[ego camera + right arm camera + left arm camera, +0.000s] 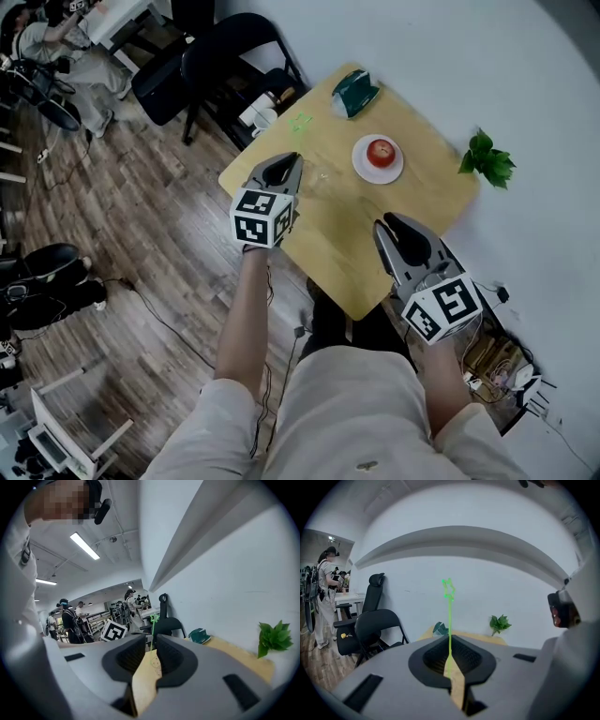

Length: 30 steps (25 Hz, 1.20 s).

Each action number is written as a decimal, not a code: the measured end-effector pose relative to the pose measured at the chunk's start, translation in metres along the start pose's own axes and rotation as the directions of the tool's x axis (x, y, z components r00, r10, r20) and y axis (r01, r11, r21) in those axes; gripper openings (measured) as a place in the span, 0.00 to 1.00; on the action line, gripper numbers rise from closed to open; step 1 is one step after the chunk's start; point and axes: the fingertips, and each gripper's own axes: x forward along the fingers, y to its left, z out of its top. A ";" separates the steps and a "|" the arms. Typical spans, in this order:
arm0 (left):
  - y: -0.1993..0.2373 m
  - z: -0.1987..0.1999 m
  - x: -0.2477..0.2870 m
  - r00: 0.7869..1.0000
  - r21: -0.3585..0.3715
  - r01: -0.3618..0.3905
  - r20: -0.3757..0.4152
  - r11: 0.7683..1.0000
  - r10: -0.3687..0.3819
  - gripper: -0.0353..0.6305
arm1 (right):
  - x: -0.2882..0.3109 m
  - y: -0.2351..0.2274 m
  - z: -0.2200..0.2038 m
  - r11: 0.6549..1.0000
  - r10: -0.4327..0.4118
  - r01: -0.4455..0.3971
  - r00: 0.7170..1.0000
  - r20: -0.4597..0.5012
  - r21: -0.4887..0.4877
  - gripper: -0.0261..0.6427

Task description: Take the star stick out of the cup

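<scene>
The green star stick point(449, 620) stands upright straight ahead in the left gripper view, its star on top. Its shaft runs down between the pads of my left gripper point(450, 641), whose tips meet on it. In the head view the star point(300, 122) shows just beyond my left gripper point(286, 161), over the wooden table's point(356, 253) left part. A clear cup point(322, 175) shows only faintly beside the jaws; I cannot tell if the stick's lower end is inside. My right gripper point(396, 225) hovers over the near right, slightly open and empty; its view shows the stick point(153, 630) ahead.
A red apple on a white plate point(380, 155) sits mid-table, a green packet point(354, 92) at the far edge, and a leafy plant point(487, 159) at the right. Black chairs point(225, 56) stand beyond the far-left corner. People stand in the background.
</scene>
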 end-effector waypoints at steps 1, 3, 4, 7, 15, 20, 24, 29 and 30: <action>-0.003 0.001 -0.003 1.000 0.001 0.003 0.003 1.000 -0.003 0.08 | -0.003 0.001 0.001 1.000 -0.001 0.001 1.000 0.006 -0.001 0.15; -0.011 0.003 -0.009 1.000 0.004 0.007 0.008 1.000 -0.007 0.08 | -0.009 0.003 0.003 1.000 0.000 0.000 1.000 0.017 -0.003 0.15; -0.014 0.004 -0.012 1.000 0.003 0.008 0.010 1.000 -0.008 0.08 | -0.012 0.004 0.003 1.000 0.001 -0.001 1.000 0.020 -0.004 0.15; -0.027 0.003 -0.025 1.000 -0.007 0.009 0.013 1.000 -0.009 0.08 | -0.022 0.008 0.000 1.000 0.008 -0.008 1.000 0.025 -0.002 0.15; -0.061 0.001 -0.055 1.000 -0.042 -0.010 0.023 0.999 0.011 0.08 | -0.045 0.011 0.003 0.999 0.046 -0.045 0.998 0.042 -0.014 0.14; -0.092 0.001 -0.077 0.999 -0.052 -0.037 0.037 0.998 0.039 0.08 | -0.071 0.009 0.003 0.998 0.062 -0.060 0.997 0.044 -0.029 0.06; -0.124 -0.002 -0.097 0.996 -0.065 -0.066 0.054 0.996 0.069 0.08 | -0.098 0.014 -0.003 0.991 0.127 -0.125 0.991 0.042 -0.046 0.06; -0.174 -0.013 -0.125 0.993 -0.104 -0.090 0.072 0.991 0.098 0.08 | -0.138 0.019 -0.018 0.979 0.198 -0.196 0.980 0.035 -0.060 0.06; -0.184 -0.015 -0.131 0.991 -0.113 -0.095 0.079 0.989 0.104 0.08 | -0.146 0.019 -0.020 0.976 0.212 -0.209 0.977 0.034 -0.062 0.06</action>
